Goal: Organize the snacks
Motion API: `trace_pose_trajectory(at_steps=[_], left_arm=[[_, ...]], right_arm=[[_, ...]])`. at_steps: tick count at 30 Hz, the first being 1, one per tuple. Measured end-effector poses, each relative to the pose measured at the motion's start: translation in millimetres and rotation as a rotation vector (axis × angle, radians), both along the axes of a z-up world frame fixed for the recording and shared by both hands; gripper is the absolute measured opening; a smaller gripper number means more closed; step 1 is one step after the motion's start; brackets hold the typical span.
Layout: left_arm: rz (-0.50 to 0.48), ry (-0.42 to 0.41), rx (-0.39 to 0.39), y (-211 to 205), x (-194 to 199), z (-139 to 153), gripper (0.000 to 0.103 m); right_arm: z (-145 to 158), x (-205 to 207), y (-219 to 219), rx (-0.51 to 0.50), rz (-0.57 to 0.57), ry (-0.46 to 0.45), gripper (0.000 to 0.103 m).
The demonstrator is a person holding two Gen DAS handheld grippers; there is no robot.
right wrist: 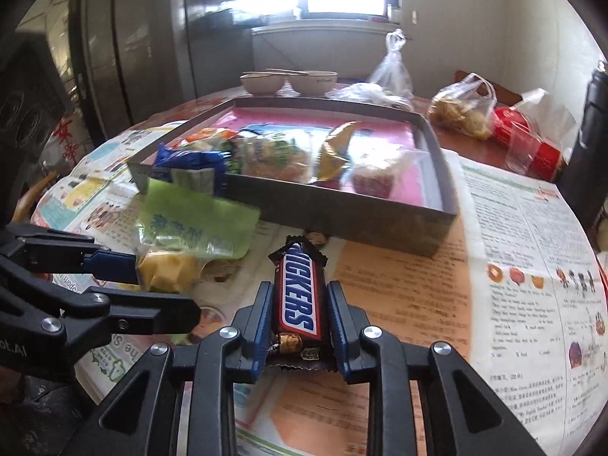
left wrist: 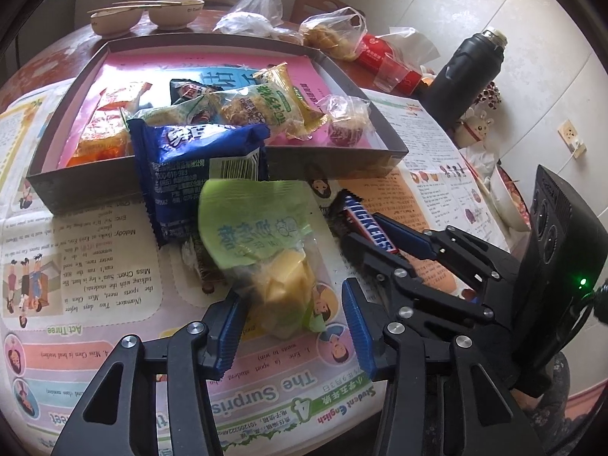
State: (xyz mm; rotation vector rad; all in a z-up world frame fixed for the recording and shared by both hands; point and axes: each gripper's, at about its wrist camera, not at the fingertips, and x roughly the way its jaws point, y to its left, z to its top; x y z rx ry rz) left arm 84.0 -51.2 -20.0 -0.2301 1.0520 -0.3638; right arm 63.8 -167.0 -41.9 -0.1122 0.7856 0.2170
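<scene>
The right gripper point(right wrist: 298, 326) is clamped on a Snickers bar point(right wrist: 297, 300), both blue pads pressed flat against its long sides. The bar's long axis runs straight ahead along the fingers, toward the near wall of the grey tray point(right wrist: 380, 224); its far crimped end sticks out past the fingertips, and its near end is tucked between the jaws with only the crimp showing beneath. The bar sits just above the newspaper point(right wrist: 513, 266) that covers the table, and whether it touches the paper cannot be told. To the left, the left gripper point(left wrist: 292, 326) has its jaws at a middling width around the clear lower end of a green-topped snack bag point(left wrist: 258, 235) holding yellow pieces; the left pad meets the bag, but a gap shows at the right pad, so a firm grip cannot be confirmed. That bag lies lengthwise away from the gripper, its green top blurred and its print hard to read. Beyond it a blue cookie packet point(left wrist: 197, 167) hangs over the tray's near wall, half in and half out, covering part of a dark wrapper beneath. Inside the tray lie several more packets, overlapping so that their edges are hard to separate. Past the tray stand two bowls point(left wrist: 144, 17) and some plastic bags point(left wrist: 262, 3).
</scene>
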Motion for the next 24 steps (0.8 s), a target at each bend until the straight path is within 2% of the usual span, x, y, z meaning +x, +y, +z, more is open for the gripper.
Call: trace_pose_trajectory(at_steps=[3, 12, 24], left_arm=[[0.003, 0.000, 0.020, -3, 2, -1, 0.035], [0.002, -0.013, 0.014, -6, 3, 1, 0.034], [0.043, -0.101, -0.011, 18, -9, 28, 0.034]], right_arm=[[2, 0, -8, 0.026, -0.020, 0.000, 0.029], [6, -2, -19, 0.071, -0.037, -0.006, 0.028], [17, -8, -25, 0.117, -0.058, -0.029, 0.029]])
